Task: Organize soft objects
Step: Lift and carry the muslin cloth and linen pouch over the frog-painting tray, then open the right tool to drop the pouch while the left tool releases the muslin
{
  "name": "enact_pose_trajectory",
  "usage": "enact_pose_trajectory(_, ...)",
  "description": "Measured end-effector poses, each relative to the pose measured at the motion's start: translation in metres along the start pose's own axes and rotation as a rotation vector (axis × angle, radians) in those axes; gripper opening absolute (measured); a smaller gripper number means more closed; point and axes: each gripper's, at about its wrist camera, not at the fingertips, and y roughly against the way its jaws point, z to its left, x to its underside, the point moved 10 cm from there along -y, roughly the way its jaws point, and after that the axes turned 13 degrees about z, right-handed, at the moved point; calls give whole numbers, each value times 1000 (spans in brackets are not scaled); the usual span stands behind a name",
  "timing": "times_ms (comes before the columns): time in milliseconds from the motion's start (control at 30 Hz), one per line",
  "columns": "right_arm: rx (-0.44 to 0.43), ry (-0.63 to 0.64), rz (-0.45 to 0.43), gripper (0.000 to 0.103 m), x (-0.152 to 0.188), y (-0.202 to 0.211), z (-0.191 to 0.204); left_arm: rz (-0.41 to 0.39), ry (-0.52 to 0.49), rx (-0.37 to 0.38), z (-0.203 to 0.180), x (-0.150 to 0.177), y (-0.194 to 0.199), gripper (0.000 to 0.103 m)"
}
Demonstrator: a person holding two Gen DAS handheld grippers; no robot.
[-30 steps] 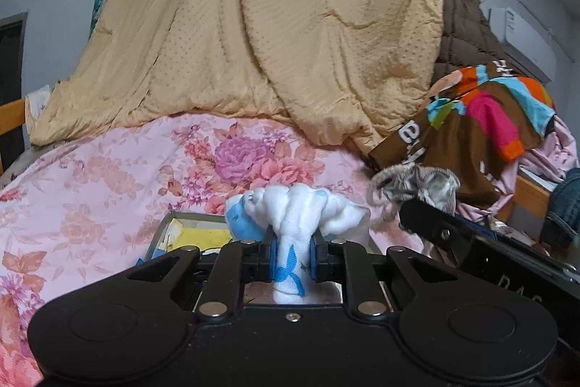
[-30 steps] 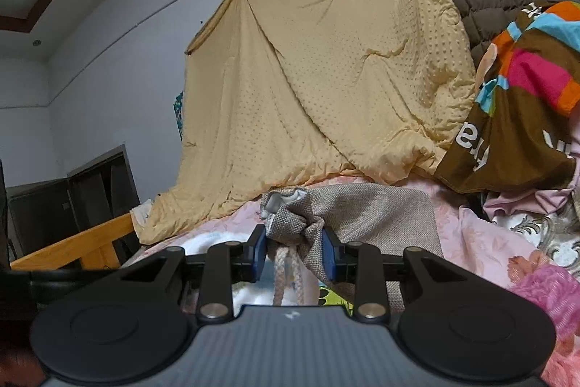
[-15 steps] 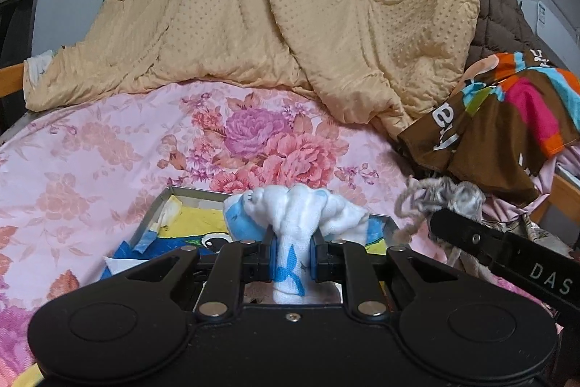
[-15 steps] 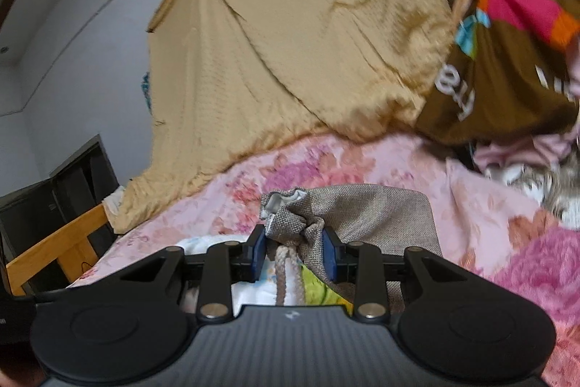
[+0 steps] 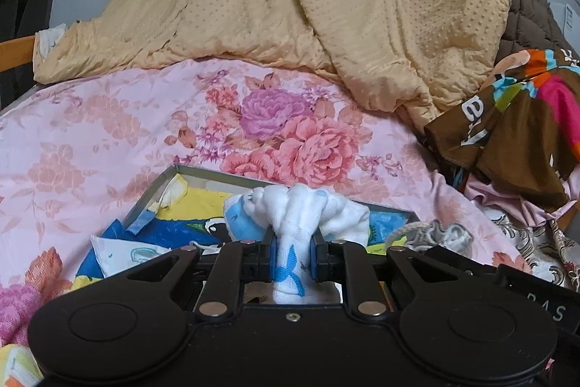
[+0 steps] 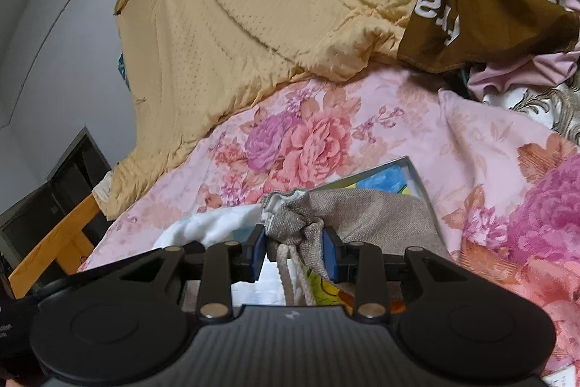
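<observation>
The left gripper [image 5: 292, 258] is clamped on a bunched white cloth [image 5: 295, 213] with blue print, held over a shallow tray [image 5: 174, 171] on the bed. The right gripper [image 6: 294, 247] pinches the gathered neck of a grey drawstring bag [image 6: 362, 209] above the tray's right edge. Beyond lie the floral bedsheet [image 5: 108, 118] and, farther back, a tan quilt [image 5: 326, 6].

Bed [image 5: 108, 118] covered by a pink floral sheet. A shallow grey-rimmed box [image 5: 170, 175], printed yellow and blue inside, lies on the sheet just ahead of the left gripper's fingers. A tan dotted quilt [image 5: 326, 17] is heaped on the bed well beyond the box. A brown multicoloured garment [image 5: 514, 133] lies far right.
</observation>
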Motion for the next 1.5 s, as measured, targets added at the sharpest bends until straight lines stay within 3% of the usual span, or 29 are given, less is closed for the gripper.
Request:
enact_pose_trajectory(867,-46,58,127,39,18,-28,20,105,31,-35,22,23,-25,22)
enact_pose_trajectory(1167,-26,47,134,48,18,-29,16,143,70,-32,28,25,-28,26)
enact_pose_trajectory(1367,-33,43,136,52,19,-29,16,159,62,-35,28,28,-26,35)
enact_pose_trajectory(1500,-33,38,137,61,17,-27,15,157,58,-44,29,28,-24,49)
